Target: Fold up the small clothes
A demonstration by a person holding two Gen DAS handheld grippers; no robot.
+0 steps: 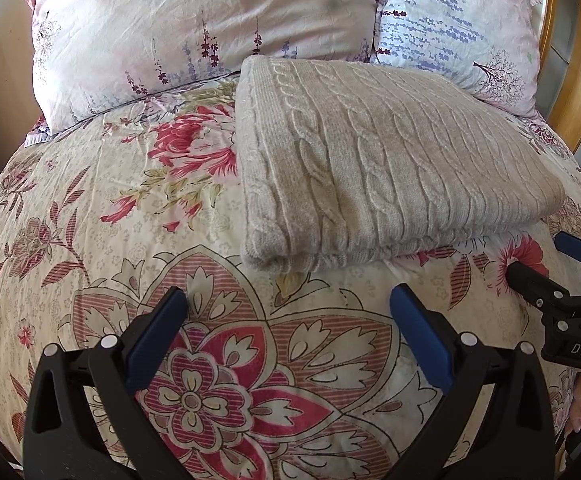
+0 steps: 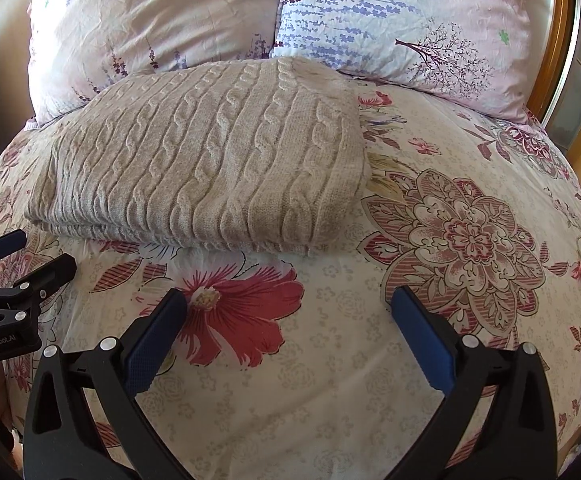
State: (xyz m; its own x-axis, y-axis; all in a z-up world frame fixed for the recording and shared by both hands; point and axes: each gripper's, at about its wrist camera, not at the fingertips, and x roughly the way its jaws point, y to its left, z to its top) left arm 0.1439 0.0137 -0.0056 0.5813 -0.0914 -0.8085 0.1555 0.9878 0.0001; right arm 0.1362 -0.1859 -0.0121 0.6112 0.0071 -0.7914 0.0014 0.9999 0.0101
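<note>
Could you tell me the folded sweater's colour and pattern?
Beige cable knit sweater, clearest in the left wrist view.

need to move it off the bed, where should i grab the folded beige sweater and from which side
Grip the near folded edge of the sweater, at its thick rounded corner. Come in low from the front with the left gripper: the layers stack there, and that edge faces both open grippers. The far side butts against the pillows.
</note>
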